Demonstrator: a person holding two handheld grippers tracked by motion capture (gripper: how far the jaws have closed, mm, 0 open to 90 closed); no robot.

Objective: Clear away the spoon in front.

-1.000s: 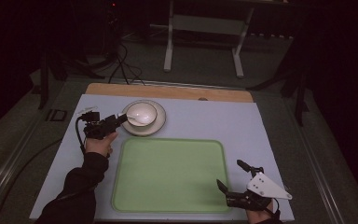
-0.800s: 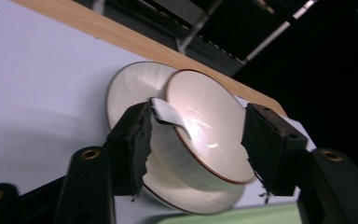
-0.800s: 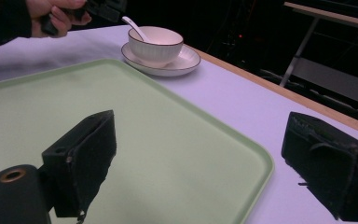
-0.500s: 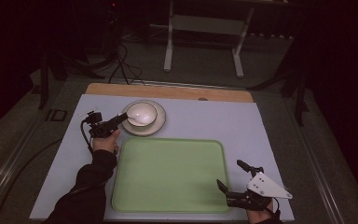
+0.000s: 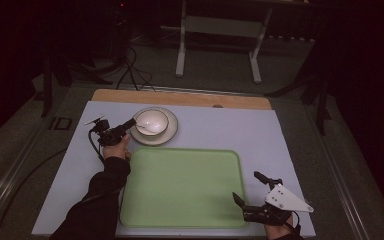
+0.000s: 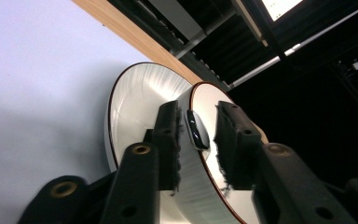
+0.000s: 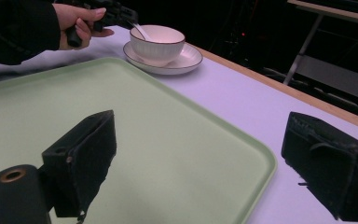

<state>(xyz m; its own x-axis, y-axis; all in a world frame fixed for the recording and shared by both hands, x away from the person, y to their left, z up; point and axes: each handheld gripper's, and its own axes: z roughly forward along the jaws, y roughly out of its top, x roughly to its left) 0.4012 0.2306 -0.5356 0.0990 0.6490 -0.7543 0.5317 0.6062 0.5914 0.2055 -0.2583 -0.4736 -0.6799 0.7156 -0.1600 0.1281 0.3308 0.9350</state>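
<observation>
A white bowl stands on a white saucer at the back left of the table, with a spoon lying in it. My left gripper reaches the bowl's left rim. In the left gripper view its jaws stand open on either side of the spoon's handle end, with a small gap on the right side. The bowl's rim runs under the left gripper. My right gripper rests wide open at the green tray's front right corner, holding nothing. In the right gripper view that gripper hovers over the tray.
The big green tray lies bare in the middle of the pale lilac table cover. A wooden strip marks the table's far edge. The other hand, bowl and saucer show in the right gripper view.
My left gripper and forearm have shifted a little to the right, closer to the bowl and the spoon handle. The right gripper has stayed put.
</observation>
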